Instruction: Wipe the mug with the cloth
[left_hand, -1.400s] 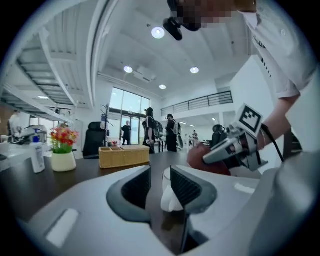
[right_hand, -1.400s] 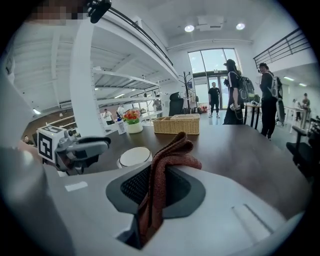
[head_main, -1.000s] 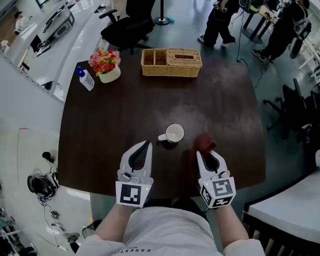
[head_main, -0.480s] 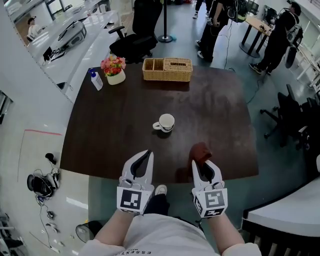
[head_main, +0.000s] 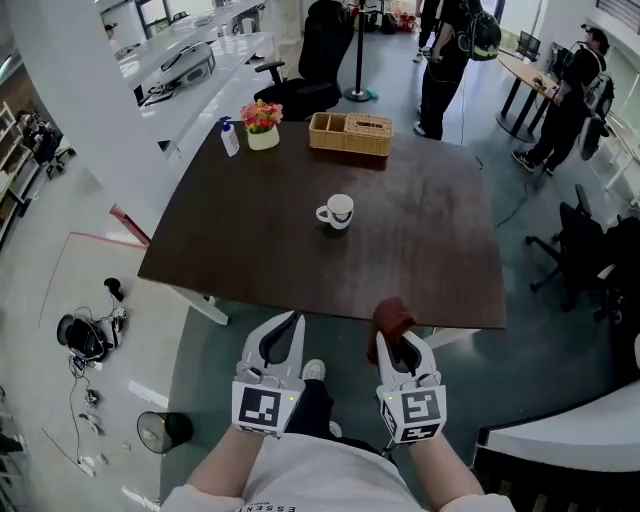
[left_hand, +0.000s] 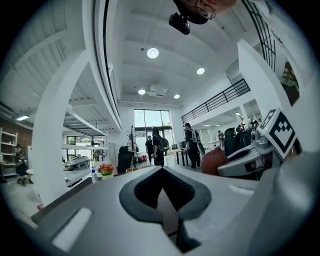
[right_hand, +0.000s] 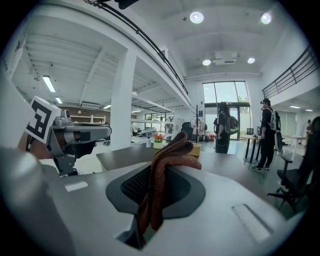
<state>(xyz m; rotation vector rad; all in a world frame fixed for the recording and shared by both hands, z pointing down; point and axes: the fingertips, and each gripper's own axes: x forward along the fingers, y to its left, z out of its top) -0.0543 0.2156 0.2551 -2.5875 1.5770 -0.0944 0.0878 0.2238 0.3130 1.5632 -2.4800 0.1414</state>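
Observation:
A white mug (head_main: 337, 212) stands upright near the middle of the dark table (head_main: 240, 250), handle to the left. Both grippers hang over the floor, short of the table's near edge and well away from the mug. My right gripper (head_main: 397, 338) is shut on a red-brown cloth (head_main: 392, 316), which bunches out past the jaws; in the right gripper view the cloth (right_hand: 170, 152) hangs folded between them. My left gripper (head_main: 292, 322) is shut with nothing in it, its jaws meeting in the left gripper view (left_hand: 162, 172). The mug is not visible in either gripper view.
A wicker basket (head_main: 350, 133), a flower pot (head_main: 263, 125) and a pump bottle (head_main: 230, 137) stand along the table's far edge. People (head_main: 450, 55) stand beyond it. Office chairs (head_main: 590, 255) sit at the right; a bin (head_main: 165, 430) and cables (head_main: 85, 335) lie on the floor at the left.
The view has backed away from the table. Both grippers, which were over the near part of the table by the mug, are now over the floor. The cloth stays in the right gripper.

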